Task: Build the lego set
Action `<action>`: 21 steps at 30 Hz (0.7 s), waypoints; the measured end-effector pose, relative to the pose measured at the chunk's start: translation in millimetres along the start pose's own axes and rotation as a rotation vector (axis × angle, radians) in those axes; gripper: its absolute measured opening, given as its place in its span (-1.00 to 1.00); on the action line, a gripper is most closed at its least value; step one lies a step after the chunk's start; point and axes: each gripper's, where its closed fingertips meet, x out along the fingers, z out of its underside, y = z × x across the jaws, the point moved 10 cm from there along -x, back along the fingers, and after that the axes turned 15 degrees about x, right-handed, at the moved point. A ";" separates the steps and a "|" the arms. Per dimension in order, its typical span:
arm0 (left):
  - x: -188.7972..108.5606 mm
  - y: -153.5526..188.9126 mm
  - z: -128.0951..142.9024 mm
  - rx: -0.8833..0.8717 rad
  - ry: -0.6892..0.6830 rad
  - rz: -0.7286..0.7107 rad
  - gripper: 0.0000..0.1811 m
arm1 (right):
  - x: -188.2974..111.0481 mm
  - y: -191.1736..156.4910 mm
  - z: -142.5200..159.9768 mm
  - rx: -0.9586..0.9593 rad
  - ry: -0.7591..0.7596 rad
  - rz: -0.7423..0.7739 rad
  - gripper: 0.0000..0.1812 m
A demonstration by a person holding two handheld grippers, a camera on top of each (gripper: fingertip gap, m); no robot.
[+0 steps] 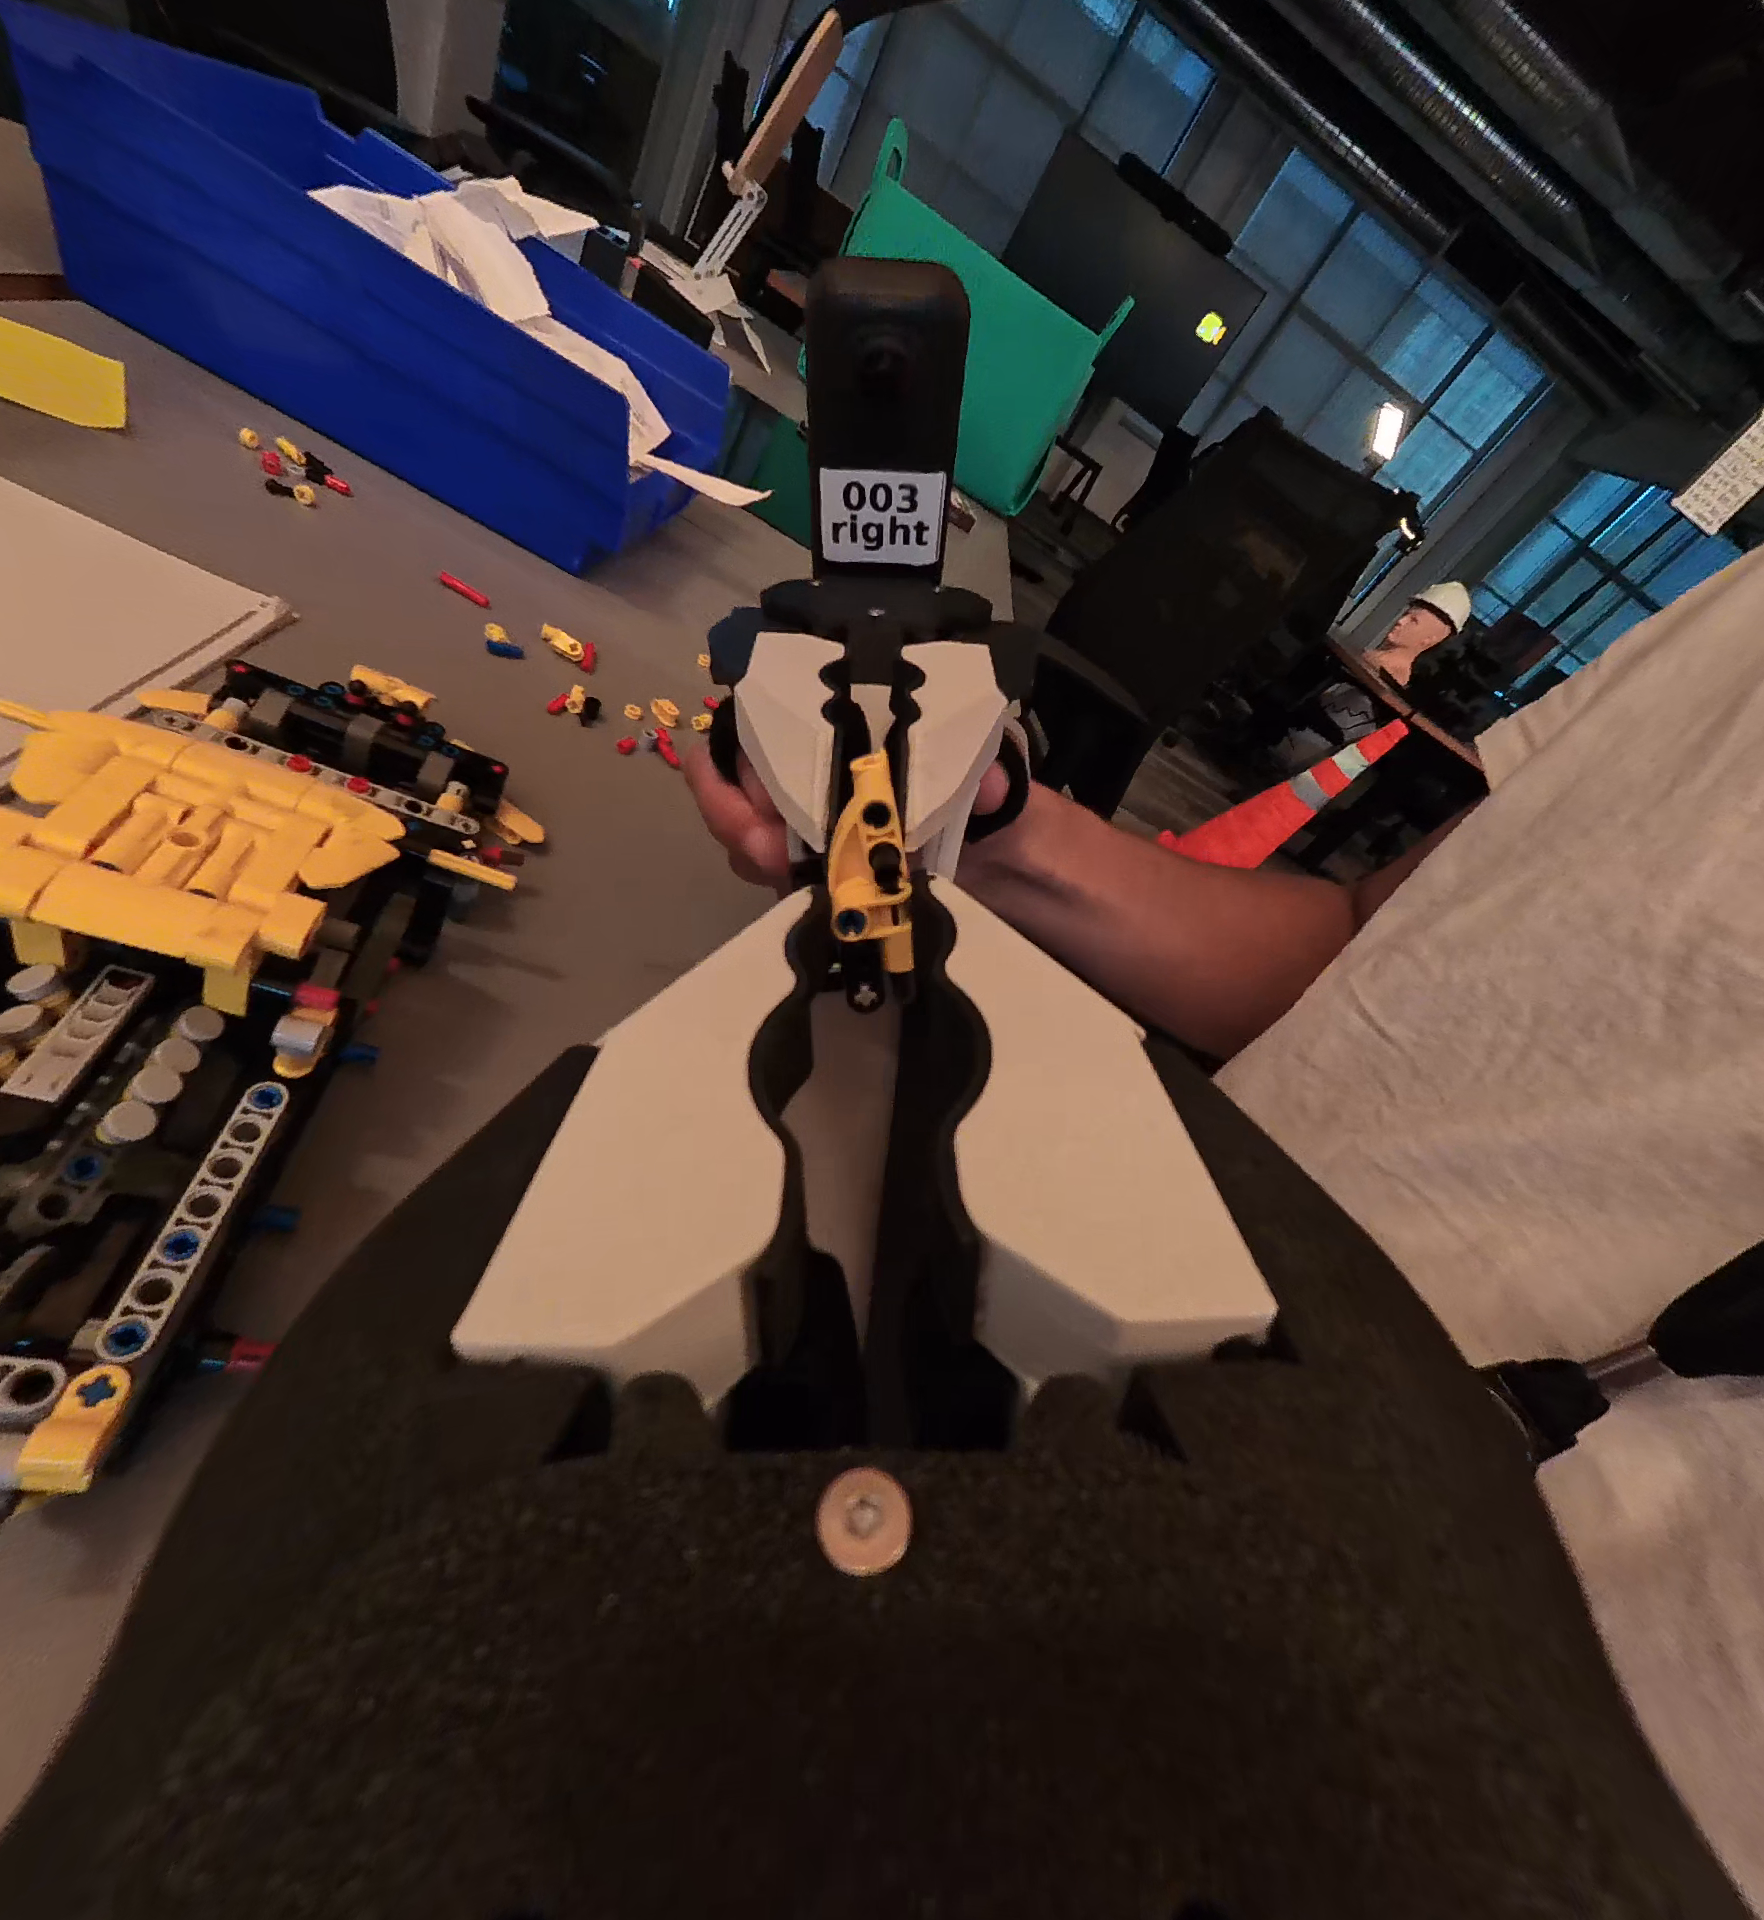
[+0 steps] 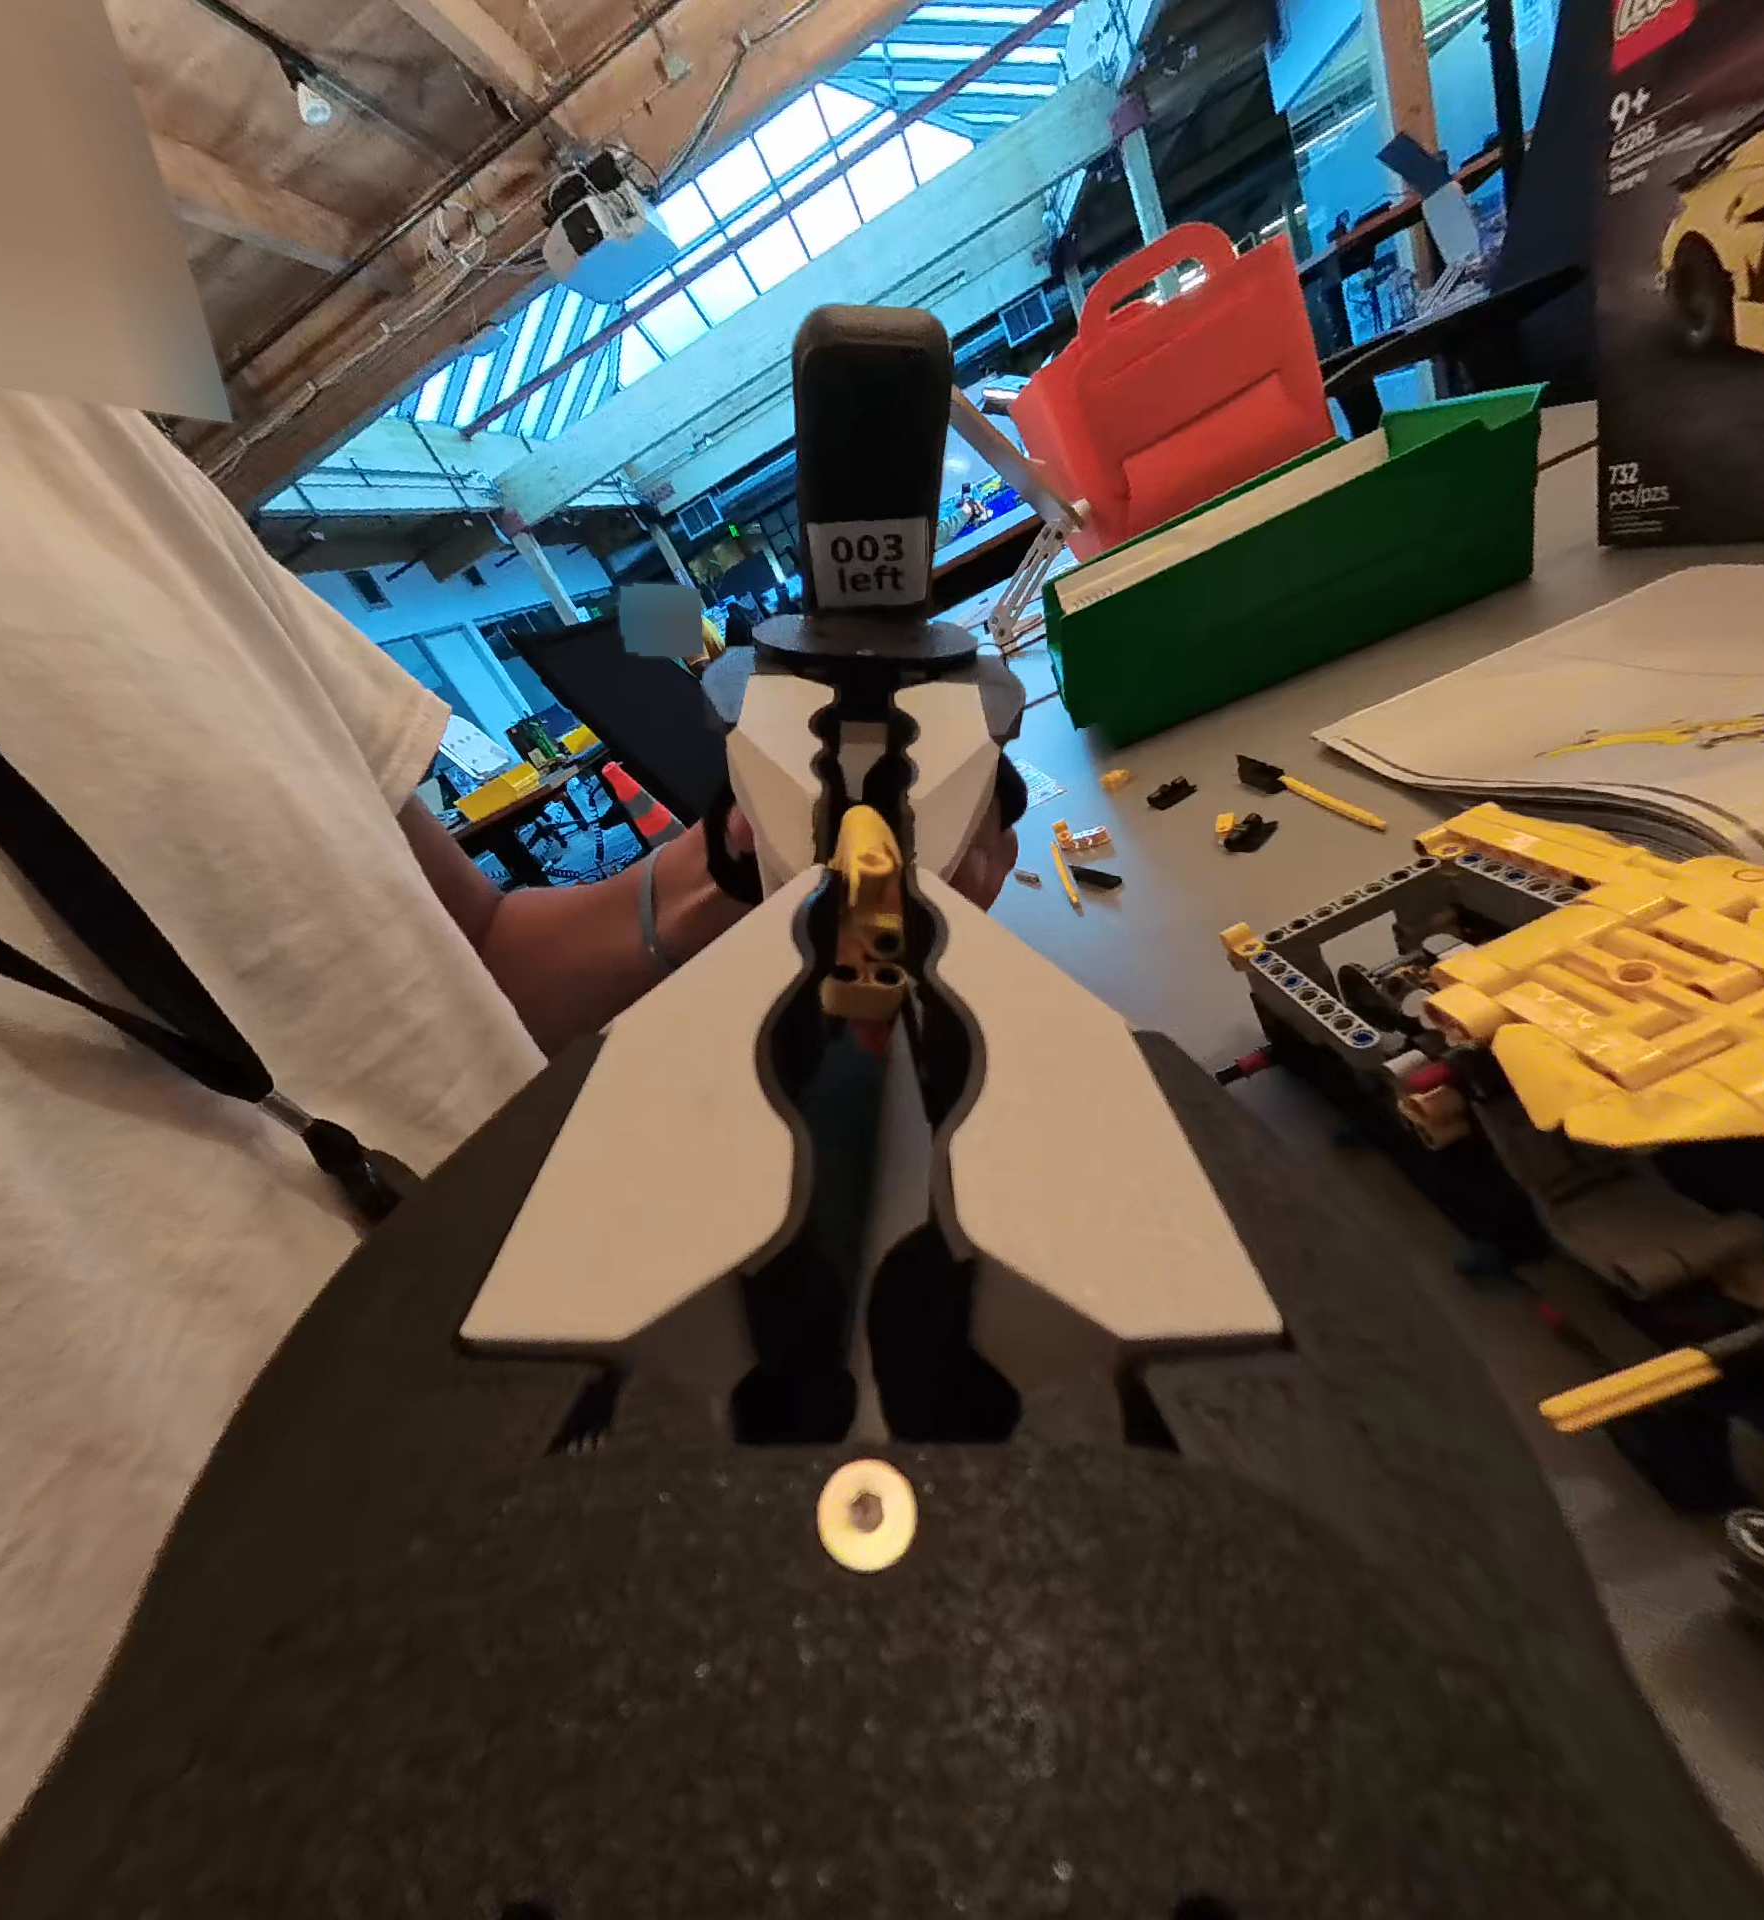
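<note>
A small yellow Lego piece with black pins (image 1: pixel 870 831) is held in the air between my two grippers, which face each other tip to tip. My left gripper (image 1: pixel 862 940) is shut on its near end. My right gripper (image 1: pixel 873 764) is shut on its far end. In the right wrist view, the yellow piece (image 2: pixel 862 868) sits between my right gripper (image 2: pixel 862 940) and my left gripper (image 2: pixel 862 800). The partly built yellow and black car (image 1: pixel 171 862) lies on the grey table to the left, and to the right in the right wrist view (image 2: pixel 1584 1018).
Loose small pieces (image 1: pixel 566 665) are scattered on the table beyond the car, with more in the right wrist view (image 2: pixel 1221 810). There is a blue bin with papers (image 1: pixel 338 312), a green bin (image 2: pixel 1273 582), the open booklet (image 2: pixel 1636 686) and the set's box (image 2: pixel 1719 260). A person's white shirt (image 2: pixel 130 831) is close by. My left and right fingertips are right by each other.
</note>
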 end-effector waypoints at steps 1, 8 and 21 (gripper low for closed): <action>0.8 0.5 -0.4 0.007 -0.007 -0.002 -0.84 | -0.7 -0.7 -0.1 -0.004 -0.001 0.000 -0.89; 0.1 -4.1 1.8 -0.001 0.036 -0.079 -0.69 | -9.8 3.4 -4.2 0.026 0.082 0.018 -0.94; 3.5 -5.9 11.1 -0.029 0.091 -0.060 -0.60 | -14.8 2.4 -4.9 0.052 0.114 -0.019 -0.94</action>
